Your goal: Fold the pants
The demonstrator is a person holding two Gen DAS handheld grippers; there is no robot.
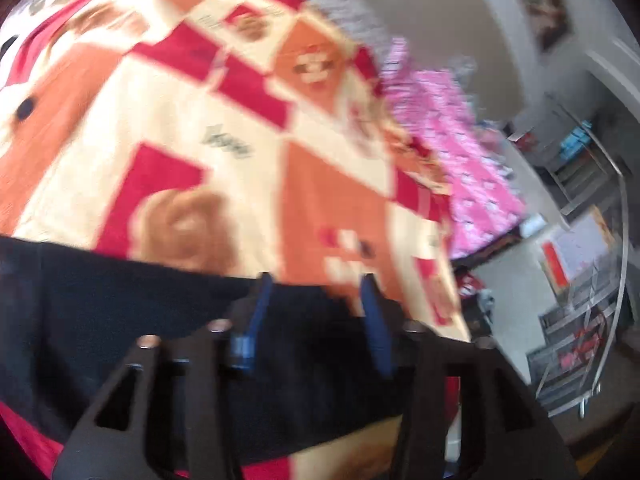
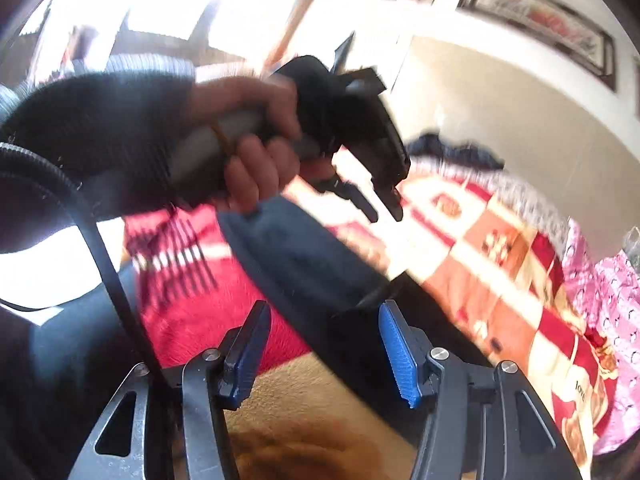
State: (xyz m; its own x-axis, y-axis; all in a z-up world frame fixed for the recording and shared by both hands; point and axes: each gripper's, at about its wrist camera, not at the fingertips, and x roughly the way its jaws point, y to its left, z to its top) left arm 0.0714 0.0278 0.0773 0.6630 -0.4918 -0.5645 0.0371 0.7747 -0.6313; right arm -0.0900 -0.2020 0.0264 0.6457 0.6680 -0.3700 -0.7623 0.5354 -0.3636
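Navy, close to black, soft and matte: noted thus the cloth pants (image 1: 120, 304), lying as a broad band across the near edge of the red, orange and cream patchwork fleece blanket (image 1: 208, 128) (bear prints on it, much smeared by blur). Found the black two-finger left gripper with blue pads (image 1: 318, 300) released, jaws standing well apart, tips hovering just over the far edge of the pants and pinching nothing. Found the matching black right gripper with blue pads (image 2: 324, 344) likewise unclenched, jaws wide, with a raised fold of the pants running up between and beyond the tips; could not tell whether either pad touched the cloth. Saw from the right wrist the person's bare left hand (image 2: 256, 152) carrying its tool above the blanket, just past the far side of the pants. Judged the step as a regrasp between folds: garment down, neither tool holding. Judged the next move to call for lowering both sets of tips onto one edge, closing on all the layers together, then carrying that edge over evenly. Left aside the pink printed cloth (image 1: 460, 152) beyond the blanket.
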